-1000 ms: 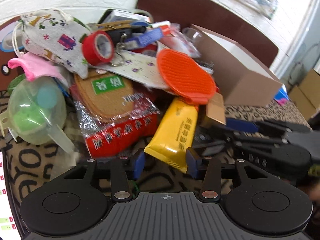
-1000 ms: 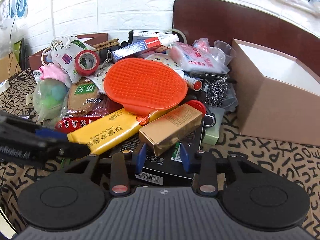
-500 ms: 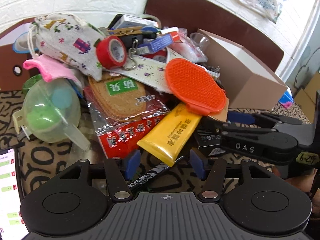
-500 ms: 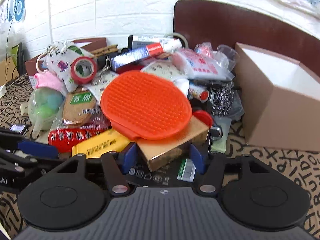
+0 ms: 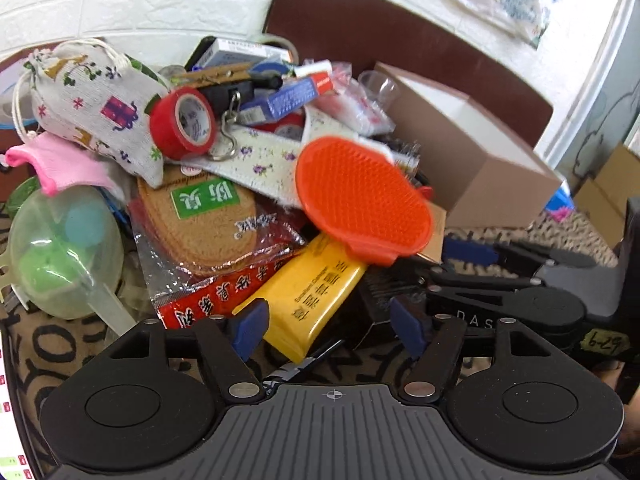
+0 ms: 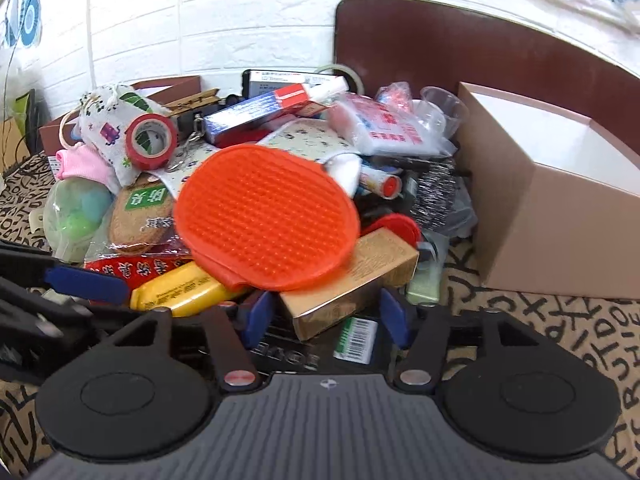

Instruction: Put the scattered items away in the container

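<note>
Since half a second ago both our grippers have spread wider and pushed further into the pile, so the gold box now sits between the right one's blue pads.

Biggest thing first: the open brown cardboard box with the white inside (image 6: 552,216) stands at the right of the right-wrist frame on the letter-print tablecloth (image 6: 568,320), just beside the heap. Next down, the round orange nubbed rubber brush (image 6: 266,216) lies on top at centre frame, overlapping both the gold rectangular carton (image 6: 352,284) and the yellow squeeze tube (image 5: 312,300).

Our right gripper (image 6: 324,316) is released, fingers either side of the gold carton's near end without squeezing it. Our left gripper (image 5: 324,324) is also released, straddling the yellow tube's crimped end low in its frame; we see no contact there.

Upper left of the pile there's the floral drawstring cloth pouch (image 5: 96,104), with the red tape roll (image 5: 184,124) leaning against it.
</note>
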`<state>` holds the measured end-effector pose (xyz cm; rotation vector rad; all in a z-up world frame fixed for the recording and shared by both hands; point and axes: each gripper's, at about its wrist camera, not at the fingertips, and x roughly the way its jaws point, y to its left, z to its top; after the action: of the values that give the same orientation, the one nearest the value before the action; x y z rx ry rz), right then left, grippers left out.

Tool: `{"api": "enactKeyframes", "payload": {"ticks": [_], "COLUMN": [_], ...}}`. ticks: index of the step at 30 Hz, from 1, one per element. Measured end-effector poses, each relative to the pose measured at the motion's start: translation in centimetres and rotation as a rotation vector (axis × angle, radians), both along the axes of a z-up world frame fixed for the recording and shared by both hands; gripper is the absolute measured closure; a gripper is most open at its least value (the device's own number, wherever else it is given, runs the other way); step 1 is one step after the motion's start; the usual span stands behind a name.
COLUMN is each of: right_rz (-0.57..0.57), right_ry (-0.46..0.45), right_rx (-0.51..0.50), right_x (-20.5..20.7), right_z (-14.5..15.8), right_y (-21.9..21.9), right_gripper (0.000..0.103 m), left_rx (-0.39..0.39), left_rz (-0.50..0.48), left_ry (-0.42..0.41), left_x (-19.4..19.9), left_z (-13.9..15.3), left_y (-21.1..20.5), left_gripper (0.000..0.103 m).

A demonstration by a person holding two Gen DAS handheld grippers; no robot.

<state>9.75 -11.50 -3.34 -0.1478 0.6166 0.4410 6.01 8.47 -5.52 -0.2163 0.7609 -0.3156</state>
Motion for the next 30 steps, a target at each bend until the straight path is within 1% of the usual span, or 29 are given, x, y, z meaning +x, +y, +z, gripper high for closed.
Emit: {"api": "enactKeyframes", "payload": {"ticks": [2,4,8,10,12,14,16,18,19,21,23,24,26,29,30], "right_rz": [-0.016,-0.026,-0.011,0.001,0.014,0.026,0.024,0.016,0.014,0.014,0.016,0.018,0.027,0.03,0.031], "right_ry": [-0.002,0.005,-0.015,-0.022,-0.022,-0.027,-0.034,-0.034,-0.033,-0.04,-0.052,-0.058,-0.065,-0.083,-0.084], "right_rx": [-0.013,-0.008,-0.013,-0.018,-0.016,-0.017,-0.027,-0.034,-0.035,-0.036,-0.054,-0.061,-0.064,-0.07,-0.071], "right_x": [-0.2,-0.3,-0.5,-0.5,-0.5,-0.6,-0.5,-0.1,0.2,0.5,0.8,0.9,1.1,1.4,1.5], "right_z": [0.1,0.2,0.4,0.4,0.4,0.5,0.5,0.5,0.5,0.5,0.4,0.4,0.4,0.4,0.4], "right_y": [-0.7,-1.4,-1.2,-0.8,-0.5,-0.5,-0.5,-0.4,-0.3,-0.1,0.1,0.2,0.3,0.5,0.5], "right_gripper": [0.054,0.055,0.053,0.052,0.048,0.045,0.043,0.039,0.038,0.033,0.029,0.026,0.023,0.022,0.023], "left_rx": [-0.016,-0.022,-0.025,-0.012,0.011,0.004,-0.004,0.008,0.019,0.014,0.004,-0.001,-0.022,-0.069,-0.067], "left_rz": [0.008,0.012,0.021,0.03,0.041,0.046,0.046,0.045,0.049,0.048,0.06,0.069,0.081,0.066,0.07], "left_ry": [-0.005,-0.015,-0.046,-0.065,-0.06,-0.046,-0.05,-0.052,-0.052,-0.05,-0.046,-0.045,-0.031,-0.009,-0.007], "left_x": [0.1,0.5,1.8,2.5,3.3,3.8,3.9,4.0,4.1,4.0,4.1,4.2,4.5,5.3,5.6], "left_z": [0.4,0.7,1.3,1.4,1.3,1.2,1.4,1.5,1.5,1.5,1.5,1.4,1.3,1.1,1.0], "left_y": [0.2,0.0,-1.0,-1.5,-1.7,-1.7,-1.7,-1.9,-2.0,-1.9,-1.8,-1.6,-1.3,-1.3,-1.5], "left_gripper": [0.023,0.023,0.023,0.021,0.021,0.021,0.024,0.039,0.041,0.041,0.039,0.031,0.021,0.02,0.021]}}
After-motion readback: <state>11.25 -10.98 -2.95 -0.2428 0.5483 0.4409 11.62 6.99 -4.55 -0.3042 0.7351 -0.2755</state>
